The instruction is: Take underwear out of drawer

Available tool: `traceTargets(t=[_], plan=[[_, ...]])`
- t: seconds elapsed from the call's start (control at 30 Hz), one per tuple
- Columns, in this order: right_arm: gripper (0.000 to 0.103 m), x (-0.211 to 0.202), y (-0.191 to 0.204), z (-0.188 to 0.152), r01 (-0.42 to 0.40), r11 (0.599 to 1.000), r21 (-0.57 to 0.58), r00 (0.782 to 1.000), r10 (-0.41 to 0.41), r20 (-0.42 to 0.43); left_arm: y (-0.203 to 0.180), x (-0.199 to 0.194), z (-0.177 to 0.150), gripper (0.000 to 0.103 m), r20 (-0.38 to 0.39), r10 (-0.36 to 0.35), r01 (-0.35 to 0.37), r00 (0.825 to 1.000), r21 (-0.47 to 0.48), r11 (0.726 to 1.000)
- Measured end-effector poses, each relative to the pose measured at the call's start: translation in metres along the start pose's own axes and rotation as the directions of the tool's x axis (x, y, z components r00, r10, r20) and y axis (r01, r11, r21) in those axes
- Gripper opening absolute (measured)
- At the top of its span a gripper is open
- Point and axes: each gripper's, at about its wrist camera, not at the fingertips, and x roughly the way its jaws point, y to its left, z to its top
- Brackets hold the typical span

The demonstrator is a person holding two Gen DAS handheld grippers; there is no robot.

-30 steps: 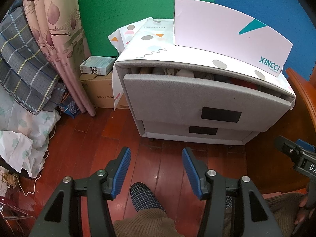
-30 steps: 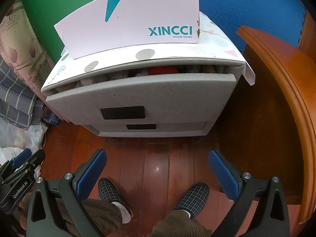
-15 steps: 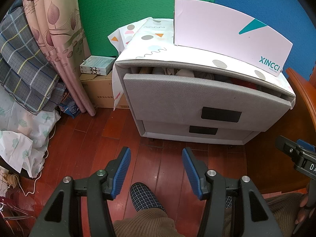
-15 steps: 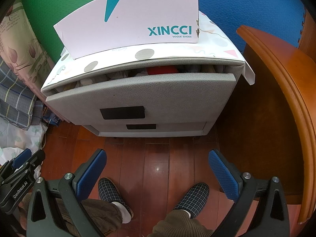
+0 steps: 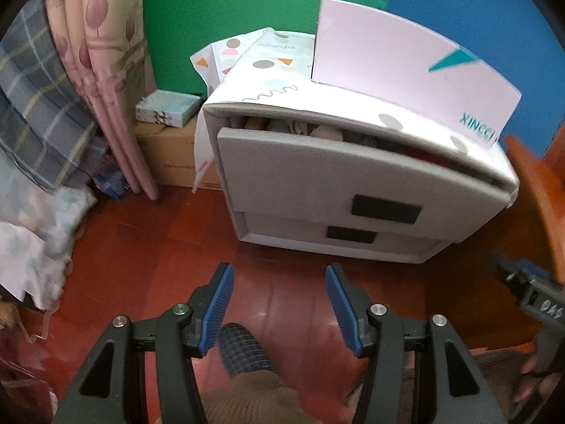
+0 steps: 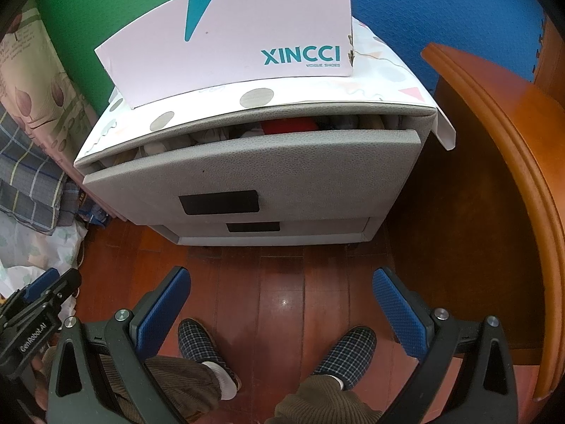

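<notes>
step: pre-reach; both grippers hang over the wood floor (image 6: 282, 282), near side of the grey cabinet (image 6: 282, 176), nothing lifted out yet
left gripper (image 5: 279, 304): jaws partly open, empty, well short of the cabinet
right gripper (image 6: 282, 307): jaws spread wide, empty, also well apart from the cabinet
top drawer (image 6: 247, 173): already pulled out a little, gap open along its far edge
underwear (image 6: 289, 125): inside that gap, a packed row of folded cloth; red piece near the middle, pale pieces to its left; which pieces count as underwear, cannot tell
next move: judged, carry one gripper up and forward over the drawer front, drop fingertips into the gap, close on a single fold; gap looks narrow, drawer may need pulling out further first
right view only: red piece clear, both slippers, wooden bed frame (image 6: 512, 176) at right
left view only: curtain (image 5: 106, 81) and small carton (image 5: 167, 109) at left; motion-blurred, drawer contents indistinct
shoe box (image 6: 233, 31): sits on top of the cabinet, over the gap
</notes>
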Motion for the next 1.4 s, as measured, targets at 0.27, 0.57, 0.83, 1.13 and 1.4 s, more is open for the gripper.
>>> traceTargets(t=[0.27, 0.57, 0.83, 1.13, 1.4], plan=[[0.103, 0.0, -0.007, 0.002, -0.027, 0.999, 0.025, 1.0, 0.027, -0.002, 0.047, 0.013, 0.025, 0.055, -0.009, -0.248, 0.236, 0.969, -0.276, 0.932], [0.103, 0.002, -0.019, 0.002, -0.056, 0.996, 0.066, 0.998, 0.056, -0.008, 0.076, 0.059, 0.064, 0.07, 0.002, -0.37, 0.325, 0.929, -0.483, 0.813], [0.103, 0.004, -0.023, 0.003, -0.078, 0.993, 0.083, 0.997, 0.079, -0.012, 0.092, 0.099, 0.09, 0.077, 0.022, -0.409, 0.337, 0.912, -0.607, 0.72], [0.103, 0.005, -0.025, 0.003, -0.093, 0.991, 0.099, 0.995, 0.095, -0.014, 0.098, 0.131, 0.089, 0.077, 0.021, -0.436, 0.33, 0.9, -0.687, 0.647], [0.103, 0.006, -0.024, 0.003, -0.1, 0.99, 0.103, 0.995, 0.102, -0.019, 0.101, 0.15, 0.081, 0.094, 0.016, -0.412, 0.284, 0.911, -0.749, 0.599]])
